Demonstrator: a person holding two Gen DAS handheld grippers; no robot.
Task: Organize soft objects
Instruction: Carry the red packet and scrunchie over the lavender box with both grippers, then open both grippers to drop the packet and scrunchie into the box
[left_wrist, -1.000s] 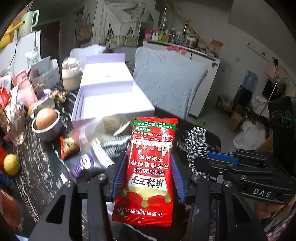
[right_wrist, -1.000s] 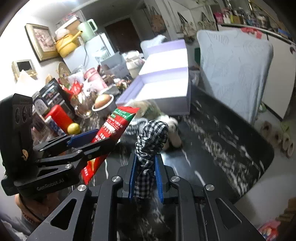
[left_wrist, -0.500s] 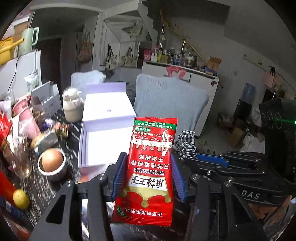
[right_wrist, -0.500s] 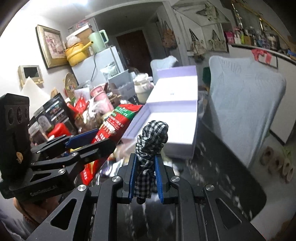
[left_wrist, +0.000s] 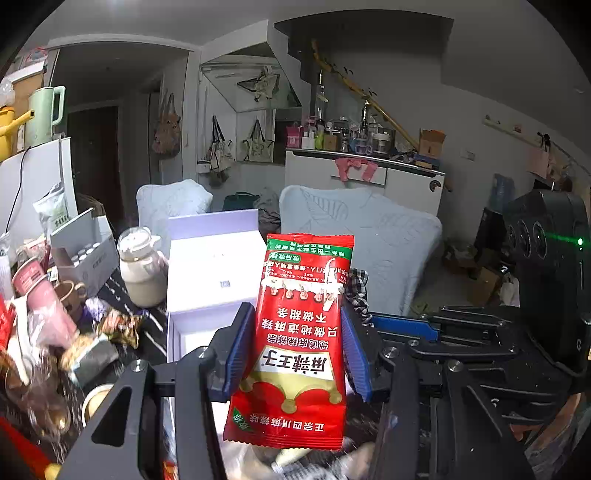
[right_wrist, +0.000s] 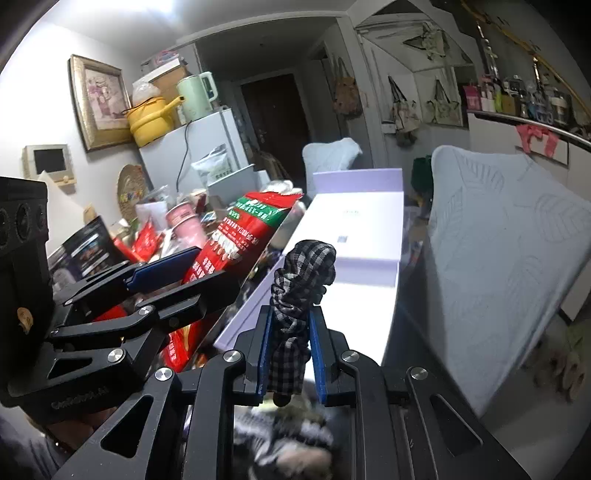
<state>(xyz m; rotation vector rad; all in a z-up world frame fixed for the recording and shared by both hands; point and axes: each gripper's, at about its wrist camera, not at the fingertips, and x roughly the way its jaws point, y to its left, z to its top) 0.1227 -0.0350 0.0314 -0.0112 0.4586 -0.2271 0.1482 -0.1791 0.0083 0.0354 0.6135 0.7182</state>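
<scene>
— Two grippers, both loaded?
— Yes; left gripper (left_wrist: 297, 354) is clamped on the red packet (left_wrist: 301, 339); right gripper (right_wrist: 290, 350) pinches the checked cloth (right_wrist: 299, 295) upright.
— And the box (right_wrist: 354, 266)?
— At twelve o'clock, open, beyond both; the left's at nine o'clock from the right.

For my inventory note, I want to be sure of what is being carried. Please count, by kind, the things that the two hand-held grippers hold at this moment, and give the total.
Red snack packets: 1, red snack packet in the left hand-held gripper
Checkered hair ties: 1, checkered hair tie in the right hand-held gripper
Total: 2
</scene>
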